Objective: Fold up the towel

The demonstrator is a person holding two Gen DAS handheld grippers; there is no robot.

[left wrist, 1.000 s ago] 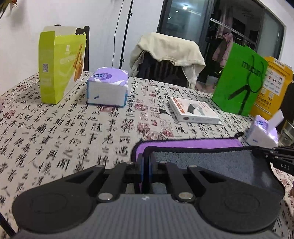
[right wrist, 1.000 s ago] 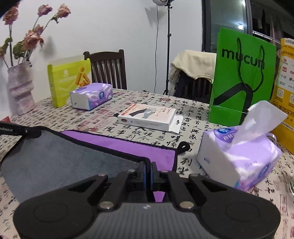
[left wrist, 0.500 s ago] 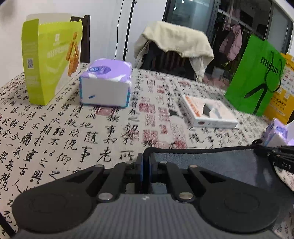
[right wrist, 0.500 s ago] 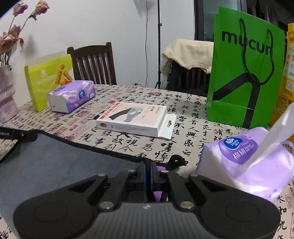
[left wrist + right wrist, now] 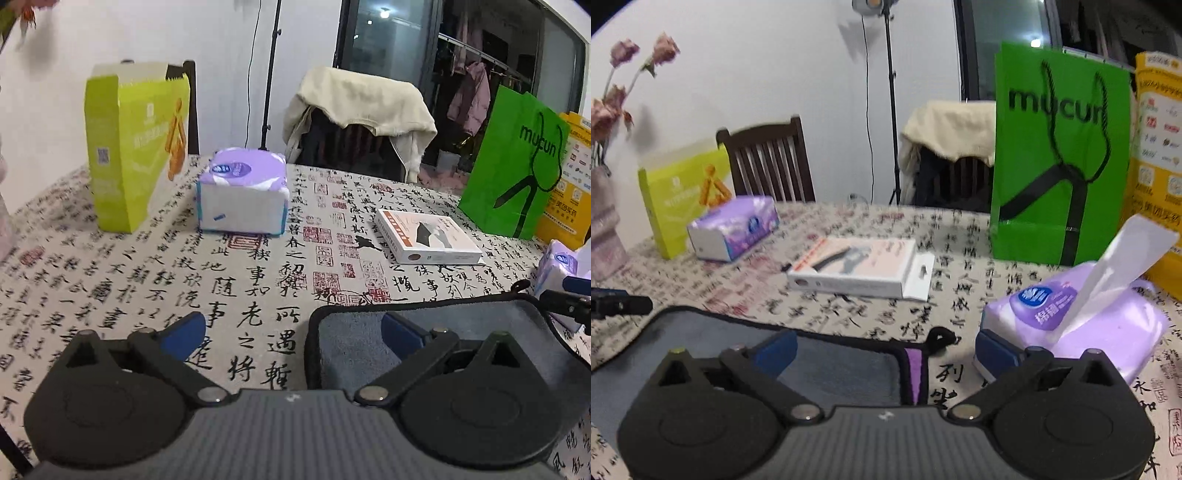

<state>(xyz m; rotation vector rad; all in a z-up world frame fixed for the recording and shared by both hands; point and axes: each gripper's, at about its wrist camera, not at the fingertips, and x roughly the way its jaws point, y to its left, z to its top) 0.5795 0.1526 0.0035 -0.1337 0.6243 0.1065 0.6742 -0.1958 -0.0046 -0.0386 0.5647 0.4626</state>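
We see the left gripper [image 5: 293, 334] with its two blue-tipped fingers spread wide and nothing held between them; its left pad hangs over the bare tablecloth [image 5: 147, 280] and its right pad over the near left corner of the towel [image 5: 354, 343]. The right gripper [image 5: 886, 349] is also wide open and holds nothing; its left pad is over the grey towel [image 5: 834, 369] and its right pad is just beside the opened purple tissue pack [image 5: 1082, 325]. The towel lies folded on the near part of the table, grey side up, with a black border, and a thin strip of purple shows at its right edge. Farther on the table there are a white flat box [image 5: 428, 236], a closed tissue pack [image 5: 242, 194], a yellow-green carton [image 5: 133, 147] and a green paper bag [image 5: 1058, 155].
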